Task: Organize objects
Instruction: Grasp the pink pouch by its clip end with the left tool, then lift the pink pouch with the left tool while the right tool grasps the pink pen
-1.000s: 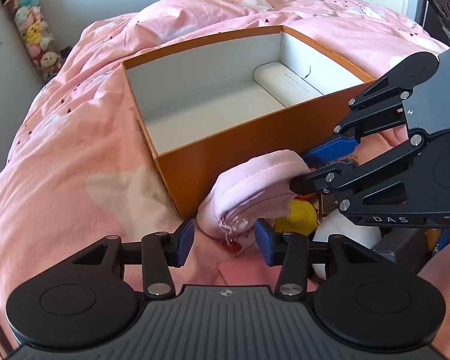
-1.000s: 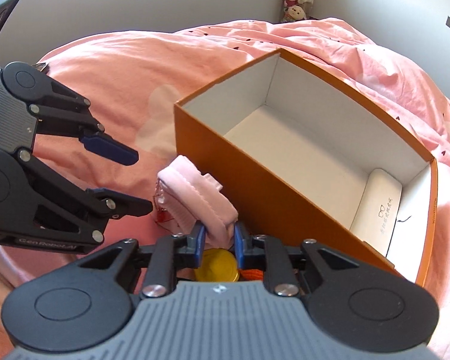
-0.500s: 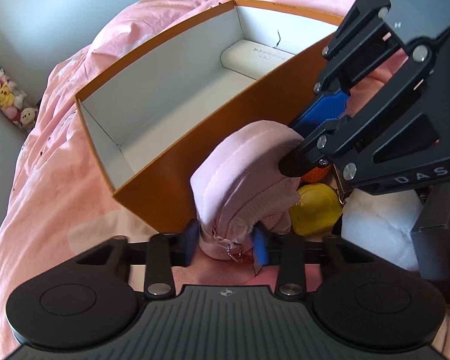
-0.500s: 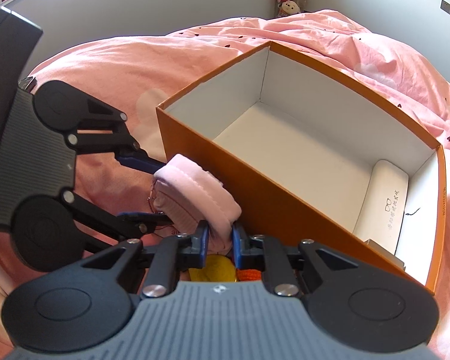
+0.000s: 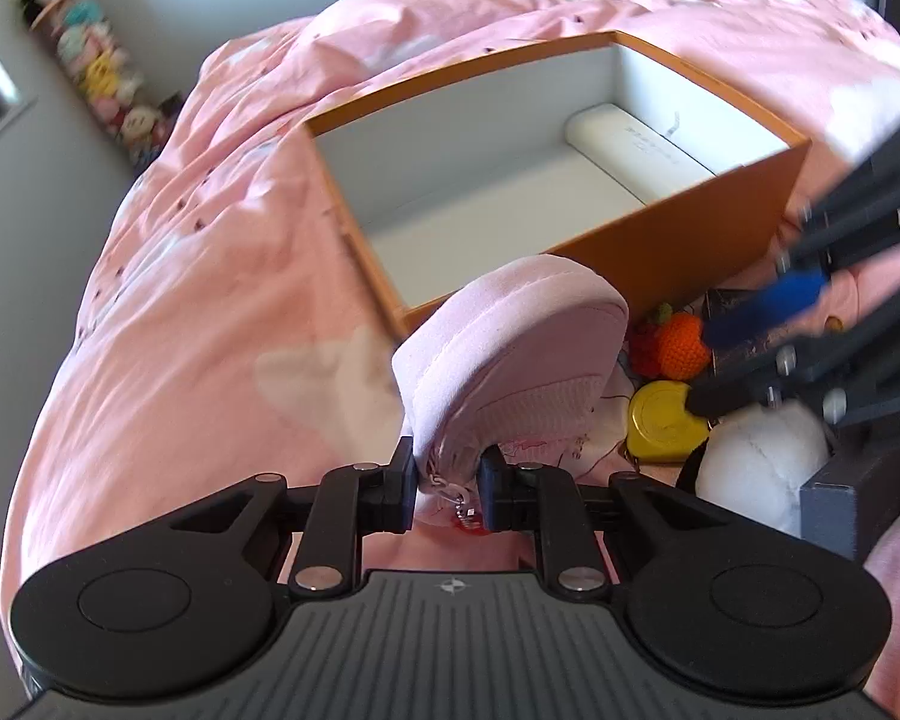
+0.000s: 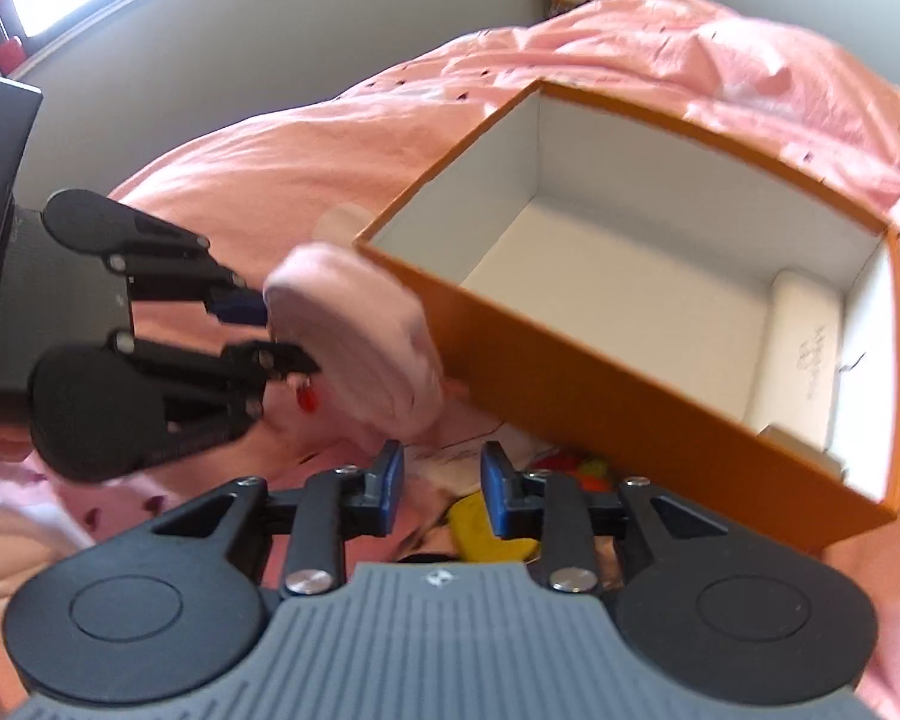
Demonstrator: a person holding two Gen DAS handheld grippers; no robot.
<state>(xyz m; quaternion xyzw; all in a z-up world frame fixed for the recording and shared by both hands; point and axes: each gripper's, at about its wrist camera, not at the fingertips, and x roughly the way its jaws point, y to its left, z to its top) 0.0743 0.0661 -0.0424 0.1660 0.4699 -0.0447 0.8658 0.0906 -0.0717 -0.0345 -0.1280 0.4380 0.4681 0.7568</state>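
Note:
A soft pink pouch (image 5: 510,354) with a small red charm hangs just in front of the orange box (image 5: 678,246). My left gripper (image 5: 448,483) is closing its jaws on the pouch's lower end and the pads press on it. In the right wrist view the same pouch (image 6: 360,342) sits in the left gripper (image 6: 276,339), clear of my right gripper (image 6: 441,489). The right jaws are opening and nothing lies between them. Inside the box a white glasses case (image 6: 810,348) lies against the far end wall.
A pink duvet (image 5: 198,276) covers the bed. Beside the box lie a crocheted orange toy (image 5: 681,345), a yellow tape measure (image 5: 663,420), a white plush (image 5: 762,468) and a grey box (image 5: 840,504). Plush toys (image 5: 90,66) hang in the room's corner.
The right gripper has let go of the pink pouch and drawn back to the right. The left gripper has shut on the pouch's lower end and lifted it.

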